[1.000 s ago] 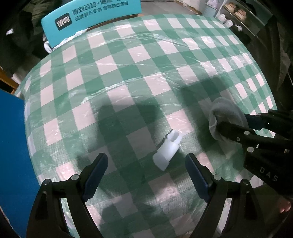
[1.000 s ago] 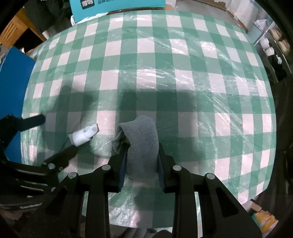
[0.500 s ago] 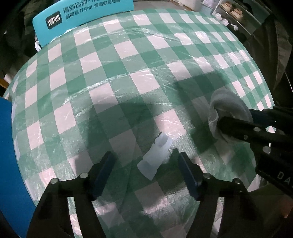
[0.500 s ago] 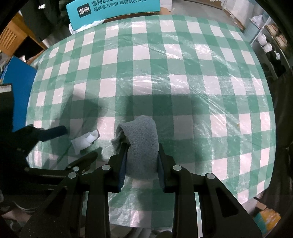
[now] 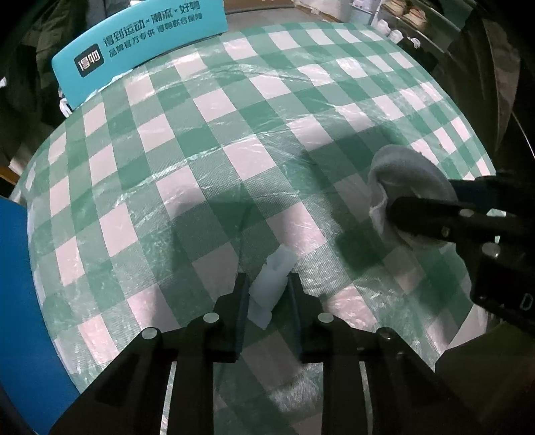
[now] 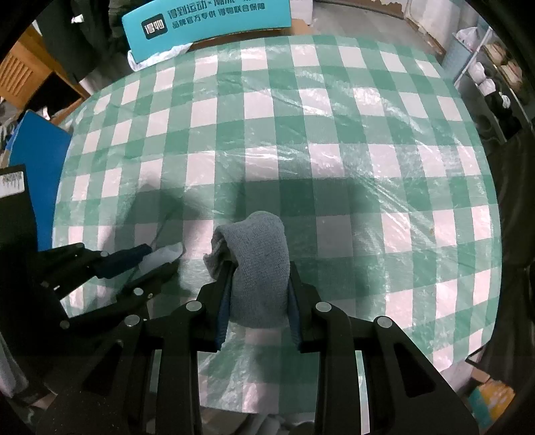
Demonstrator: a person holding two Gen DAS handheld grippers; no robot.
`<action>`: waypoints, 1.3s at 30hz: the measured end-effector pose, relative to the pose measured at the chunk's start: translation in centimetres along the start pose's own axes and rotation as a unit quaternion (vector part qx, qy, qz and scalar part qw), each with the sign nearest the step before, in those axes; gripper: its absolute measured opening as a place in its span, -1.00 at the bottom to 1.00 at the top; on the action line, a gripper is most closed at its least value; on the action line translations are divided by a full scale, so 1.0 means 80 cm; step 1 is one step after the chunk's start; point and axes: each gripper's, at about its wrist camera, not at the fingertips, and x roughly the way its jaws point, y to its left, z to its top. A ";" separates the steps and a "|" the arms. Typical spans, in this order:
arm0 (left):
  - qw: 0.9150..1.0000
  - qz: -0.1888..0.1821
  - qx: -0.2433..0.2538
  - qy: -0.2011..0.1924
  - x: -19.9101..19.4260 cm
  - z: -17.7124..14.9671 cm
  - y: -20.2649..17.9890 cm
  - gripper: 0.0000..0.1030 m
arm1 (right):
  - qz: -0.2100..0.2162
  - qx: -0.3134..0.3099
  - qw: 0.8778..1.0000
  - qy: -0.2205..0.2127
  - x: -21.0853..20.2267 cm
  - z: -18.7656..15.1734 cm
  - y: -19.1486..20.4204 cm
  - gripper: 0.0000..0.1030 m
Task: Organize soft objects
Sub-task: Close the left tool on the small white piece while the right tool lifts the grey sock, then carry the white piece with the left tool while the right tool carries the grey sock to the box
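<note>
A small white soft piece lies on the checked table between the fingers of my left gripper. Its jaws are closing, and both pads touch the piece's sides. In the right wrist view the same piece pokes out of the left gripper at the left. My right gripper is shut on a folded grey sock, whose loop arches up over the fingers. In the left wrist view the sock and the right gripper sit at the right edge, a short way from the white piece.
A green-and-white checked cloth under clear plastic covers the round table. A teal sign board stands behind the far edge. A blue panel rises at the left. Shelves with white items stand at the far right.
The left gripper's jaws have come together from wide apart onto the white piece. The right gripper and the sock have not moved.
</note>
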 end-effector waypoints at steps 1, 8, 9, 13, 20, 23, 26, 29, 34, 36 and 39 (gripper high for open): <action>1.000 0.002 -0.001 -0.001 -0.002 0.000 0.000 -0.59 | 0.000 0.000 1.000 -0.001 -0.001 -0.001 0.001 -0.46; 1.000 0.012 -0.013 -0.017 -0.027 -0.010 0.009 -0.60 | 0.000 -0.006 1.000 -0.013 -0.015 -0.003 0.004 -0.46; 1.000 0.014 -0.014 -0.020 -0.032 -0.009 0.008 -0.60 | -0.001 -0.008 1.000 -0.016 -0.018 -0.003 0.005 -0.46; 0.999 0.020 -0.021 -0.032 -0.052 -0.011 0.012 -0.60 | -0.005 -0.016 1.000 -0.024 -0.027 -0.004 0.011 -0.46; 0.998 0.033 -0.036 -0.047 -0.074 -0.007 0.035 -0.60 | 0.000 -0.029 0.999 -0.044 -0.048 -0.002 0.029 -0.46; 0.997 0.037 -0.041 -0.057 -0.092 -0.008 0.041 -0.60 | 0.004 -0.034 0.998 -0.053 -0.058 -0.001 0.035 -0.46; 0.996 0.040 -0.047 -0.068 -0.109 -0.011 0.048 -0.60 | 0.006 -0.040 0.997 -0.059 -0.065 0.000 0.043 -0.46; 0.995 0.044 -0.056 -0.076 -0.125 -0.014 0.056 -0.60 | 0.008 -0.048 0.997 -0.066 -0.073 0.001 0.054 -0.46; 0.992 0.050 -0.077 -0.088 -0.149 -0.022 0.077 -0.59 | 0.013 -0.061 0.995 -0.080 -0.088 0.004 0.075 -0.46; 0.991 0.055 -0.083 -0.094 -0.157 -0.026 0.085 -0.59 | 0.017 -0.068 0.994 -0.085 -0.094 0.005 0.084 -0.46; 0.989 0.059 -0.093 -0.104 -0.170 -0.032 0.097 -0.59 | 0.021 -0.079 0.992 -0.093 -0.103 0.007 0.099 -0.47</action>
